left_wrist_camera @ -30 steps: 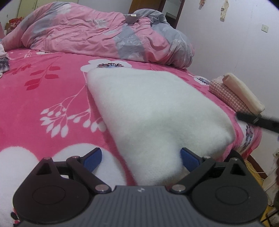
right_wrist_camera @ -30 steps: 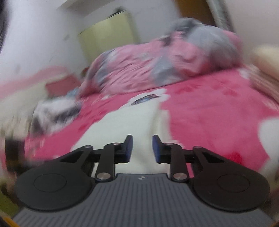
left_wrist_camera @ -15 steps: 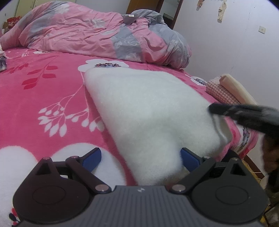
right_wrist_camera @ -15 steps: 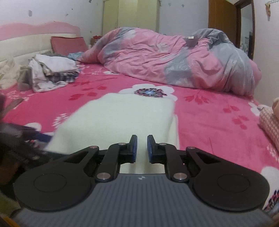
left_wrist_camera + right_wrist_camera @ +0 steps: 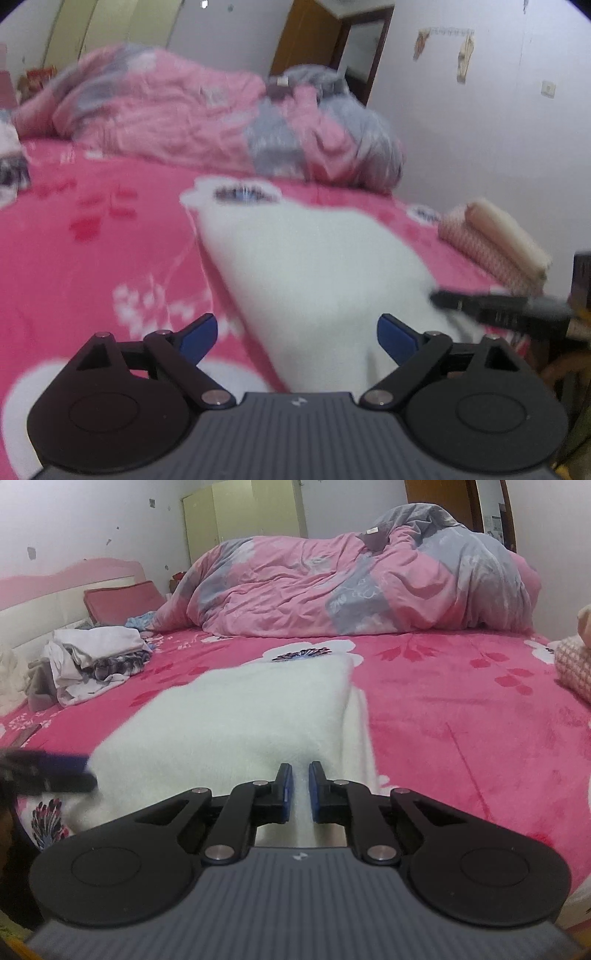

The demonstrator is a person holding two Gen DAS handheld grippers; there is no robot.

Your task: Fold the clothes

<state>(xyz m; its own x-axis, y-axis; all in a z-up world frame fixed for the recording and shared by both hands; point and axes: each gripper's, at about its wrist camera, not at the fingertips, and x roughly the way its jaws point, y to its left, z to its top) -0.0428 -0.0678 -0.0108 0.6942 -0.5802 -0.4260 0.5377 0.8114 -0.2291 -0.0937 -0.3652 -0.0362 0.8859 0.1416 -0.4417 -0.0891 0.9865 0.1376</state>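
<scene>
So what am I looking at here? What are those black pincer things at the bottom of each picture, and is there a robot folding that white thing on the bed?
No robot: a person holds a two-finger gripper in each hand, and each gripper carries a wide-angle camera looking forward along its fingers. One picture comes from each. The left gripper has its jaws wide apart and closing, with the near edge of the white fleecy garment between them, not yet pinched. The right gripper is shut on the garment's near right corner. The garment lies flat on the pink flowered bedspread. Farther back are a bunched pink and grey duvet, a pile of unfolded clothes, and rolled cloths at the bed's edge.
</scene>
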